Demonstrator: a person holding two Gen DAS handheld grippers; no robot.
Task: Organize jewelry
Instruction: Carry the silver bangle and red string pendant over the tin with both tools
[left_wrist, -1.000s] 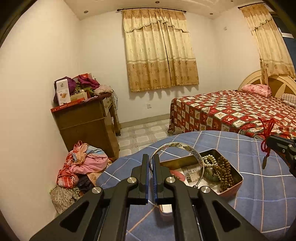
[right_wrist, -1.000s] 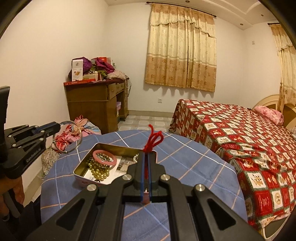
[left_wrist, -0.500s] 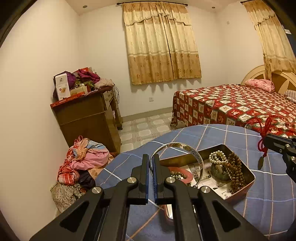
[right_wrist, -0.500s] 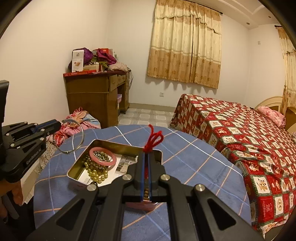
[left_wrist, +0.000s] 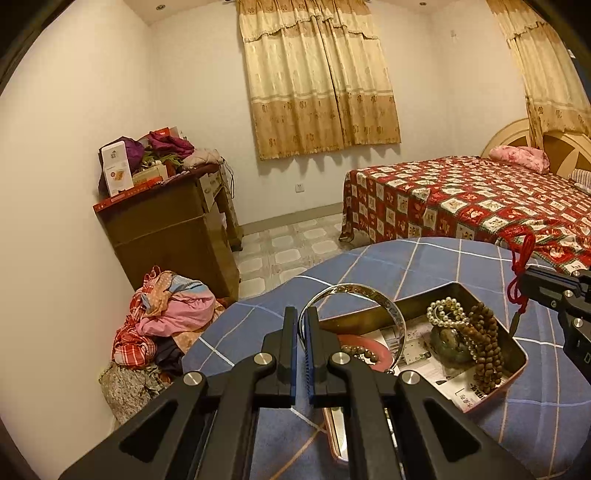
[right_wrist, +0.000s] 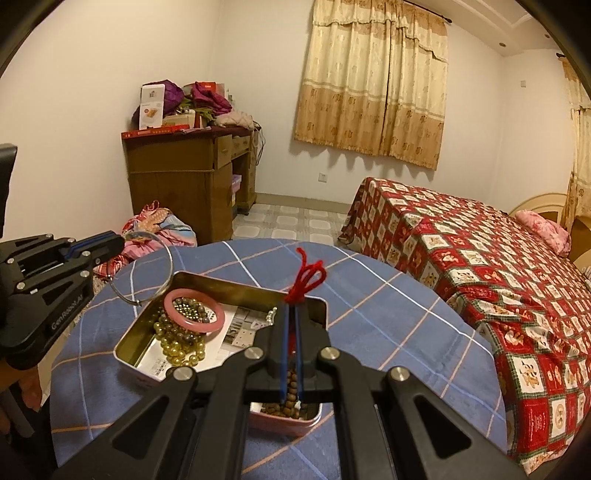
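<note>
A metal tin (left_wrist: 515, 363) (right_wrist: 129, 341) sits on the blue checked table (left_wrist: 424, 266). It holds a pink bangle (right_wrist: 194, 314), gold and grey beads (right_wrist: 181, 345), white pearls (left_wrist: 445, 310) and brown wooden beads (left_wrist: 485, 343). My left gripper (left_wrist: 303, 314) (right_wrist: 114, 242) is shut on a silver bangle (left_wrist: 376, 297) (right_wrist: 155, 280), held over the tin's left end. My right gripper (right_wrist: 290, 308) (left_wrist: 526, 275) is shut on a red cord (right_wrist: 308, 278) (left_wrist: 521, 258), over the tin's right end; a small dark pendant (left_wrist: 515, 321) hangs from it.
A wooden desk (left_wrist: 173, 229) piled with clothes and boxes stands by the left wall, with a heap of clothes (left_wrist: 162, 321) on the floor below it. A bed with a red patterned cover (left_wrist: 461, 199) lies to the right.
Both grippers have come lower and closer to the tin, each still holding its piece. The silver bangle now hangs just over the tin's left end.
</note>
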